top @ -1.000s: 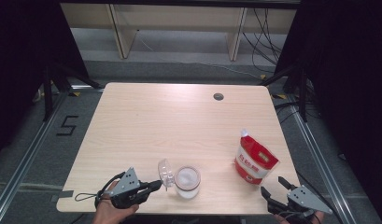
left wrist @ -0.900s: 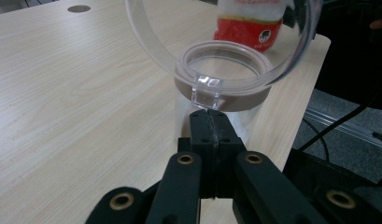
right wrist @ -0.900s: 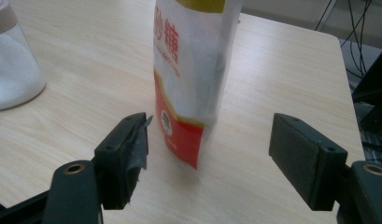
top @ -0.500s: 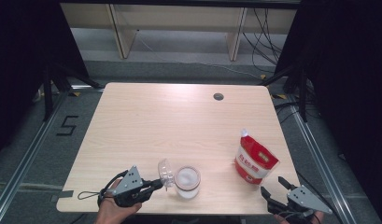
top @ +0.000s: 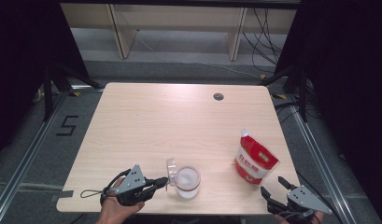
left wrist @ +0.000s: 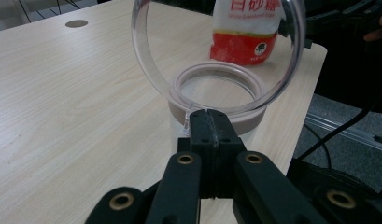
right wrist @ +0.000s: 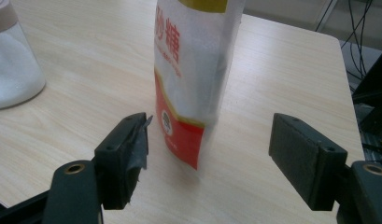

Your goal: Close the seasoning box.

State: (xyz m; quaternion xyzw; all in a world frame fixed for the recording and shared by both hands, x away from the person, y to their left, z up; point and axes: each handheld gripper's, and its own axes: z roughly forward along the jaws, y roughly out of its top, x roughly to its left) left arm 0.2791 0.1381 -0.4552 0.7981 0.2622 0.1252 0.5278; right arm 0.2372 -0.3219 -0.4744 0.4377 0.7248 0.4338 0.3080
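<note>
The glass jar (top: 187, 182) stood near the front edge of the wooden table (top: 179, 121), and it had white sugar in its bottom half. Its clear round lid (left wrist: 216, 51) stood up on its edge at the jar's left side, tipped open like a little door, so the mouth of the jar was free for something to go in. The left gripper (top: 158, 182) lay low, just left of the jar. Its two black jaws were pressed tight together on the small tab at the bottom rim of the lid, which looked like the way the lid was kept up and out of the way. The person's left hand (top: 115, 207) held that gripper from behind. To the right of the jar, well apart from it, a red and white bag of sugar (top: 255, 161) stood upright with its top corner cut open. The right gripper (right wrist: 209, 154) sat just in front of the bag, farther right of the jar, with its jaws spread wide and nothing between them. The bag stood in line with the gap between the jaws, so the gripper seemed ready to close on the bag's lower part and lift it to pour into the jar.
</note>
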